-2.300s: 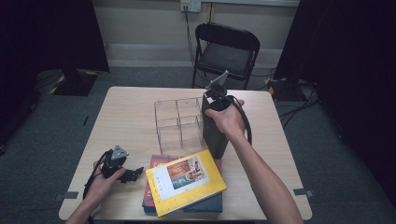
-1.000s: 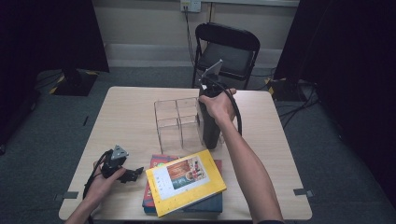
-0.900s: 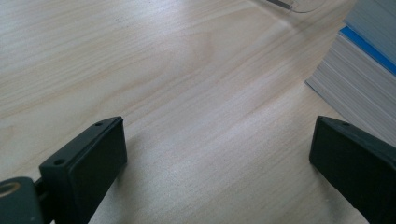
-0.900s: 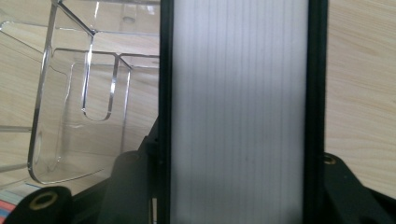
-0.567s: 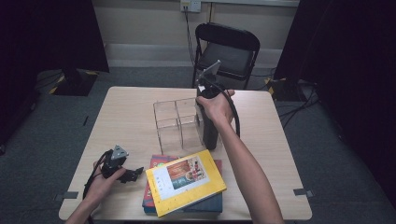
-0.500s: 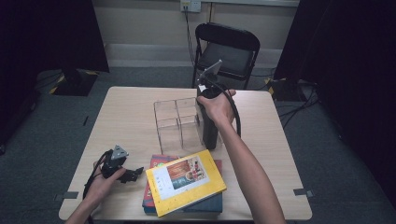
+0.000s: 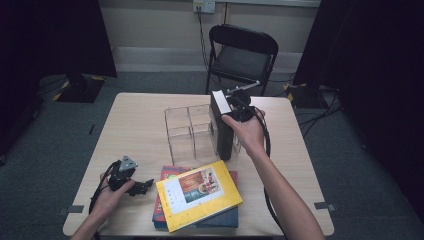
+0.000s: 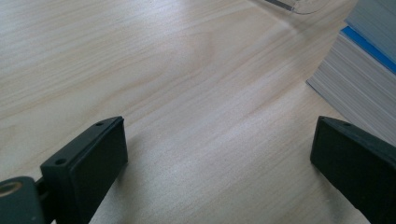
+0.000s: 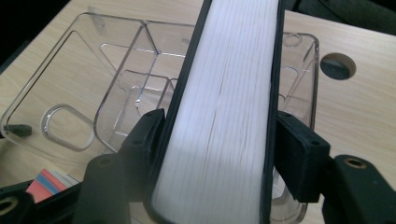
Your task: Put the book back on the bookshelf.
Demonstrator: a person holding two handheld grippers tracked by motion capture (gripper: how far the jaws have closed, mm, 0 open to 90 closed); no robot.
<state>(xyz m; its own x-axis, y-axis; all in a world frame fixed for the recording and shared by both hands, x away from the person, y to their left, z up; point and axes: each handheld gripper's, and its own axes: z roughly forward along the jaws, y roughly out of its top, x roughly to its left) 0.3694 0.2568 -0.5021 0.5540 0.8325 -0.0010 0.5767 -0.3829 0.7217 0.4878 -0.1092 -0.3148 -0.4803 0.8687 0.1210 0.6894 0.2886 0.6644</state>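
Note:
A thick black book (image 7: 222, 131) stands upright in the right part of the clear plastic organizer (image 7: 187, 127), pale page edge up. My right gripper (image 7: 235, 102) is at the book's top right. In the right gripper view its jaws have just been opening and stand loosely on either side of the book (image 9: 233, 56), so the right gripper (image 9: 219, 123) is open. The organizer (image 9: 70, 70) lies beneath. My left gripper (image 7: 142, 186) rests at the table's front left. Nothing sits between the jaws of this open left gripper (image 8: 219, 140).
A stack of books (image 7: 200, 197) with a yellow one on top lies near the front edge, its page side (image 8: 355, 79) just right of my left gripper. A black chair (image 7: 242, 55) stands behind the table (image 7: 135, 115).
My right hand and gripper have shifted to the right off the top of the black book, and its pale top edge now shows. The left hand has not moved.

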